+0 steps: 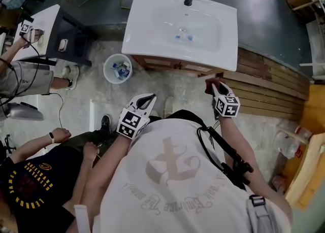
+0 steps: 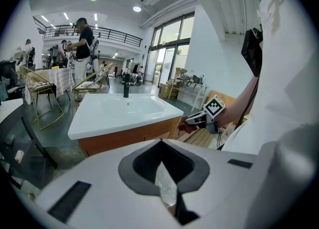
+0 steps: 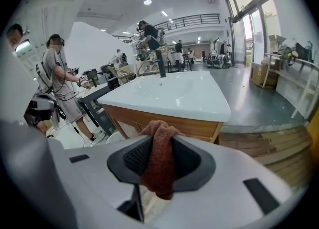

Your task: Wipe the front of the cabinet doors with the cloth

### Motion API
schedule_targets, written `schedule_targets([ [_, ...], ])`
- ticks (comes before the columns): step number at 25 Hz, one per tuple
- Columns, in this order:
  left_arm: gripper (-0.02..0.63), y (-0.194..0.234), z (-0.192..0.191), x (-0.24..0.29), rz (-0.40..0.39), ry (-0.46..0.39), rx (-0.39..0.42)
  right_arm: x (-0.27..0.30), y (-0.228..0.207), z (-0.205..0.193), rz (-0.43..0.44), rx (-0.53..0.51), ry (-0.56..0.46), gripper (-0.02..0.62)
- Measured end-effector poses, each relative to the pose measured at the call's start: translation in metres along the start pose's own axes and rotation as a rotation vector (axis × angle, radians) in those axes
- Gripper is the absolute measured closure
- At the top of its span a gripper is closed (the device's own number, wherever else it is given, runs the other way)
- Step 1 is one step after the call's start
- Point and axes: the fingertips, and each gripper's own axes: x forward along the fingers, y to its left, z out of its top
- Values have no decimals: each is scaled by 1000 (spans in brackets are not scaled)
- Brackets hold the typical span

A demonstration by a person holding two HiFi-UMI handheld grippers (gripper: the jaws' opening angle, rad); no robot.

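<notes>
Our right gripper (image 3: 158, 139) is clamped narrowly on the rust-brown cloth (image 3: 160, 165). The cloth is bunched between the dark pads, poking out past the tips and hanging down behind them. In the head view, that gripper (image 1: 217, 91) is stretched forward on a nearly straight forearm with its marker cube on top. This brings the cloth (image 1: 207, 87) up to the right front corner of the wooden cabinet (image 1: 167, 64), under the white basin (image 1: 180, 26). From the left gripper view, the cloth (image 2: 183, 125) sits right at that corner of the cabinet (image 2: 129, 138), though we cannot tell whether it actually touches the wood.

Our left gripper (image 2: 160, 145) has its jaws drawn together to a thin slit, with nothing between them. It (image 1: 147, 100) is held back on a bent arm, well apart from the cabinet doors (image 3: 149, 120), tips aimed toward them.
</notes>
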Motion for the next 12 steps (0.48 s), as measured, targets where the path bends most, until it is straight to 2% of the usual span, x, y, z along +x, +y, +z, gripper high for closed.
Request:
schedule_targets([
  [7, 594, -2, 3, 12, 7, 37, 13, 18, -65, 9, -135, 119, -26, 474],
  [12, 594, -4, 5, 17, 22, 58, 4, 29, -89, 16, -166, 79, -12, 474],
])
